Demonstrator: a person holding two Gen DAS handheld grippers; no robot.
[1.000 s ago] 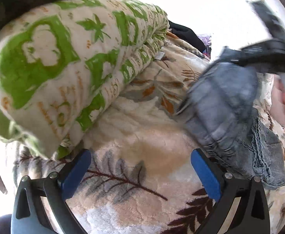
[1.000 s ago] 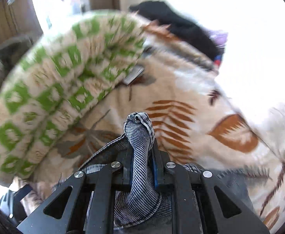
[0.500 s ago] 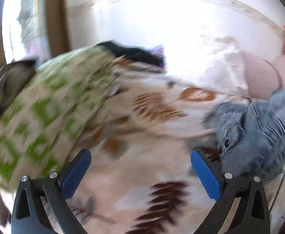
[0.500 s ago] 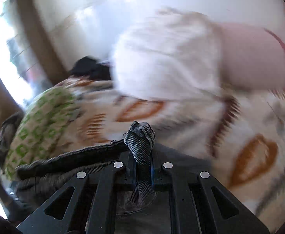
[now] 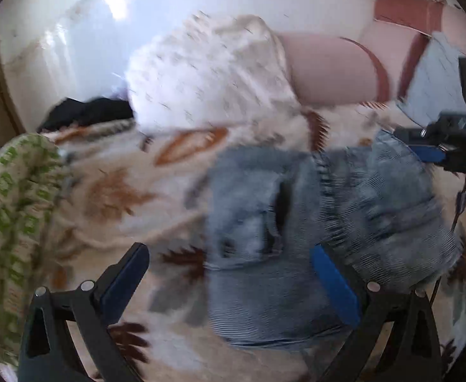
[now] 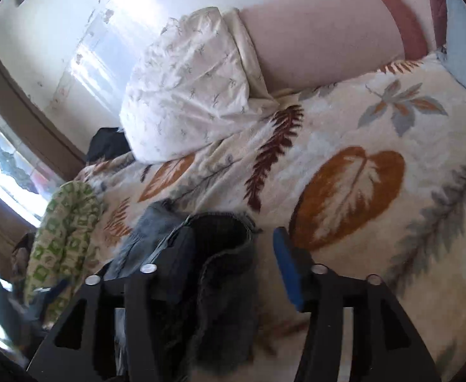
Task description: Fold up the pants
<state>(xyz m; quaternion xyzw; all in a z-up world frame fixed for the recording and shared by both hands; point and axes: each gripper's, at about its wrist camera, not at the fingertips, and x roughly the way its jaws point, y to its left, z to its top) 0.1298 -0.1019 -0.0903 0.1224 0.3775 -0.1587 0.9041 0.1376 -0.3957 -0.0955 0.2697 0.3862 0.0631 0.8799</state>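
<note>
Blue-grey jeans (image 5: pixel 296 222) lie bunched on the leaf-print blanket (image 5: pixel 175 165), blurred in the left wrist view. My left gripper (image 5: pixel 229 273) is open just above their near edge, its right pad (image 5: pixel 331 283) over the denim and nothing pinched. At the jeans' far right side is my right gripper (image 5: pixel 430 146). In the right wrist view my right gripper (image 6: pixel 233 254) has its jaws opening. A dark fold of the jeans (image 6: pixel 223 286) lies loose between them, draped against the left finger, while the blue right pad (image 6: pixel 288 264) stands apart from it.
A white pillow (image 6: pixel 188 95) and a pink bolster (image 6: pixel 322 38) lie at the bed's far end against the wall. A green-patterned rolled quilt (image 5: pixel 16 222) runs along the left side. Dark clothing (image 5: pixel 86 113) sits behind it. Bare blanket (image 6: pixel 376 146) spreads to the right of the jeans.
The right gripper, shut on a denim fold before, has opened and released it. Both views have swung from the green quilt towards the pillow, and the jeans now lie before the left gripper.
</note>
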